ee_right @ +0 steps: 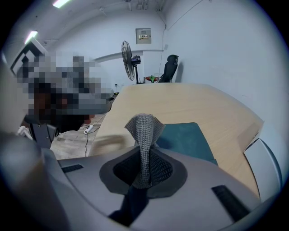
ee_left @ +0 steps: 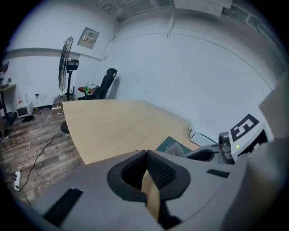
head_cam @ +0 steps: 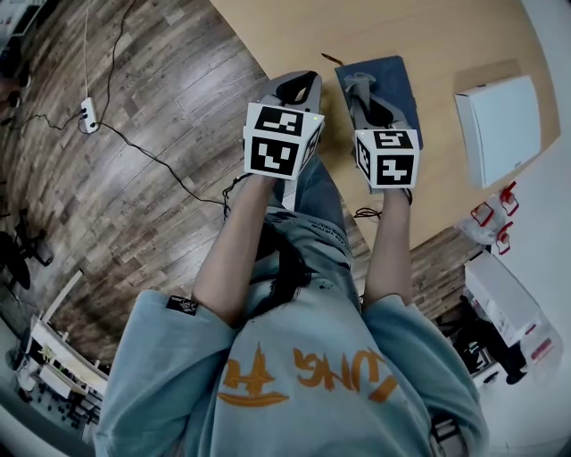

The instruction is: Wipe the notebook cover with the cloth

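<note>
Right gripper (ee_right: 144, 162): fingers clamped on the grey knit cloth (ee_right: 143, 128), which stands in a limp fold over the near edge of the teal notebook (ee_right: 186, 139). The notebook lies flat on the desk (ee_right: 203, 101). Left gripper (ee_left: 146, 173): fingers closed, empty, beside the notebook. The cloth is judged soft and light, and the pinch at its bunched edge looks adequate. The notebook may slide.

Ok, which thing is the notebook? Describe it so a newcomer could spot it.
Start at the light wooden table; near its edge closest to the person lies a flat, dark teal rectangular notebook, under the right gripper, which pinches a grey knitted cloth. Its only neighbour on the table is a white box to its right; the notebook is the dark, thin one.
</note>
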Demonstrator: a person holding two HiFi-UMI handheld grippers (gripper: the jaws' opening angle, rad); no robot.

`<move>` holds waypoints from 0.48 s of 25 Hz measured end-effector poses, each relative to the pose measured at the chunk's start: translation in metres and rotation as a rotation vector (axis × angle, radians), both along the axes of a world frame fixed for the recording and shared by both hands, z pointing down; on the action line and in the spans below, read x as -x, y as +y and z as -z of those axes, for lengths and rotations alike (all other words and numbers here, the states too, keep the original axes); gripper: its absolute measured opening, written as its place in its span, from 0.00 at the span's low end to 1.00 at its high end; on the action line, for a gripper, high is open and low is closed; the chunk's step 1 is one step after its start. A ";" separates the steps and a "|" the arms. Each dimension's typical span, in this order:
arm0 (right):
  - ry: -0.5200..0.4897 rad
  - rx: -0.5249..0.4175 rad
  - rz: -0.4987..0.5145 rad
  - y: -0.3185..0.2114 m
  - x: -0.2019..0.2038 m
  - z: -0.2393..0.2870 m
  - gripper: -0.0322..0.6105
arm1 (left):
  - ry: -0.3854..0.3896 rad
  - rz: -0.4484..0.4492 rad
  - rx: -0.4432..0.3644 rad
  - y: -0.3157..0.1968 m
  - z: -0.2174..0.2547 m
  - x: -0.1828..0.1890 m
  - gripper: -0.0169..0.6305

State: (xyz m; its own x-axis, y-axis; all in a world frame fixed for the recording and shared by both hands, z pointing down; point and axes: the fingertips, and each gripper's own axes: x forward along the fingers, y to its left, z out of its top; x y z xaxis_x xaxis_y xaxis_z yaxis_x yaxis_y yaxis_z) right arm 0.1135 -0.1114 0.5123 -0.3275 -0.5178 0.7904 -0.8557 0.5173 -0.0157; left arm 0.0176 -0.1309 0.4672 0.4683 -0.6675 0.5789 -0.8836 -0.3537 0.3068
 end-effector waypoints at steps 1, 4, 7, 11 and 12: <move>-0.001 0.000 -0.002 0.001 0.000 0.000 0.10 | 0.001 -0.004 0.001 0.001 -0.001 0.000 0.05; -0.001 0.001 -0.015 0.005 -0.004 0.000 0.10 | 0.003 -0.018 0.003 0.002 -0.002 -0.003 0.05; -0.001 0.002 -0.027 0.010 -0.008 0.000 0.10 | 0.004 -0.033 0.005 0.006 -0.002 -0.008 0.05; -0.001 0.003 -0.038 0.015 -0.011 0.000 0.10 | 0.005 -0.049 0.006 0.008 -0.003 -0.010 0.05; -0.002 0.003 -0.041 0.016 -0.012 0.000 0.10 | 0.006 -0.052 0.006 0.009 -0.003 -0.010 0.05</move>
State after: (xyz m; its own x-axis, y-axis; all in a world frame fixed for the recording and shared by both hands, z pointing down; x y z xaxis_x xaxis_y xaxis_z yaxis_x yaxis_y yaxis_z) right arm 0.1252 -0.0951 0.5121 -0.3078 -0.5281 0.7914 -0.8760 0.4820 -0.0191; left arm 0.0279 -0.1220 0.4698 0.5062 -0.6383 0.5799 -0.8619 -0.3975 0.3148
